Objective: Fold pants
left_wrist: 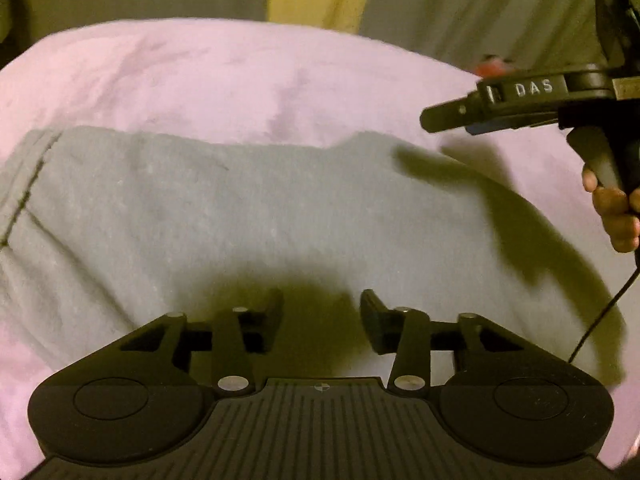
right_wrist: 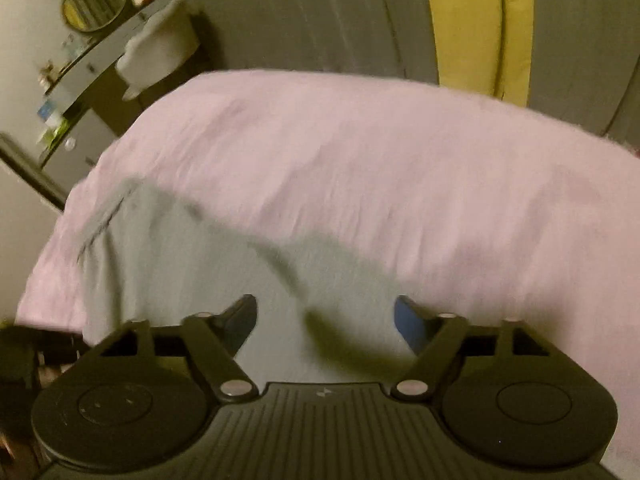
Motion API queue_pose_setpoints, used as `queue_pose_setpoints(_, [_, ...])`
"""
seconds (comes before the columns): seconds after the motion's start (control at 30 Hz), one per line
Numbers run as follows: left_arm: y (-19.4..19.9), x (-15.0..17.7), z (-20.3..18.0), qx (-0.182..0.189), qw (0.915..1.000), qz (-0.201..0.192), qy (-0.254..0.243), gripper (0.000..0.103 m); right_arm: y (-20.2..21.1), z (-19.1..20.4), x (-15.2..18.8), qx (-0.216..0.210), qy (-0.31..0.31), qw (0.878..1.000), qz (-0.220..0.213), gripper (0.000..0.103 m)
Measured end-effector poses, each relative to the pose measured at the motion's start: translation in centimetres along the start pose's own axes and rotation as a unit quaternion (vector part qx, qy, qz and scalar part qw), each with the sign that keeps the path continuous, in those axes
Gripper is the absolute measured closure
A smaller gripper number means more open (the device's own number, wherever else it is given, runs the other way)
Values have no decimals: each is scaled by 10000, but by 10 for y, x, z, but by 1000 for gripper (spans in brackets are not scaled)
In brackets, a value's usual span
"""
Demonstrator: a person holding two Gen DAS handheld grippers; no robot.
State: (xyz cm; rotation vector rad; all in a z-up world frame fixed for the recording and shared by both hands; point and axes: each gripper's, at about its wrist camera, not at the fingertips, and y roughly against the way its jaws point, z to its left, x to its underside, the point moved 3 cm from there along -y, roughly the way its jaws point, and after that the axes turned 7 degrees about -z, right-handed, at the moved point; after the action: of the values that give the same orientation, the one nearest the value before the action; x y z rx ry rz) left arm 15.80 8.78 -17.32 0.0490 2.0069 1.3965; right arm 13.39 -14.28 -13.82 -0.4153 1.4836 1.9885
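Observation:
Grey pants (left_wrist: 248,216) lie flat on a pink bedspread (left_wrist: 180,80), folded into a wide band with a seam at the left end. My left gripper (left_wrist: 322,312) is open and empty, hovering just above the pants' near edge. My right gripper (left_wrist: 430,120) shows from the side at the right, held above the pants by a hand (left_wrist: 616,216). In the right wrist view the right gripper (right_wrist: 326,316) is open and empty above the grey pants (right_wrist: 192,272).
The pink bedspread (right_wrist: 380,168) covers the bed. Grey and yellow curtains (right_wrist: 480,28) hang behind it. A dresser (right_wrist: 76,92) with a round mirror, a white chair and small items stands at the left. A cable (left_wrist: 600,320) trails from the right gripper.

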Motion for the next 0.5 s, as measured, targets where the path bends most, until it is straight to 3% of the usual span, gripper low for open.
queue_pose_setpoints(0.03, [-2, -8, -1, 163, 9997, -110, 121, 53, -10, 0, -11, 107, -47, 9999, 8, 26])
queue_pose_setpoints(0.1, [-10, -31, 0, 478, 9977, -352, 316, 46, -34, 1, -27, -74, -159, 9995, 257, 27])
queue_pose_setpoints(0.17, [-21, -37, 4, 165, 9981, -538, 252, 48, -56, 0, -30, -226, -282, 9975, 607, 27])
queue_pose_setpoints(0.23, [-29, -38, 7, -234, 9952, -940, -133, 46, -78, -1, -30, -262, -226, 9953, 907, 34])
queue_pose_setpoints(0.27, [-35, -34, 2, -471, 9929, -1039, -348, 44, -82, -4, -28, -341, -263, 9936, 1043, 42])
queue_pose_setpoints(0.3, [-41, -28, 1, -519, 9921, -1021, -513, 42, -88, -2, -27, -468, -341, 9913, 1186, 47])
queue_pose_setpoints(0.37, [-59, -15, 1, -460, 9937, -693, -751, 41, -94, -1, -28, -755, -306, 9878, 1326, 47])
queue_pose_setpoints(0.5, [-52, 9, 5, -326, 9885, -992, -1091, 35, -103, -7, -33, -1294, -332, 9773, 1647, 64])
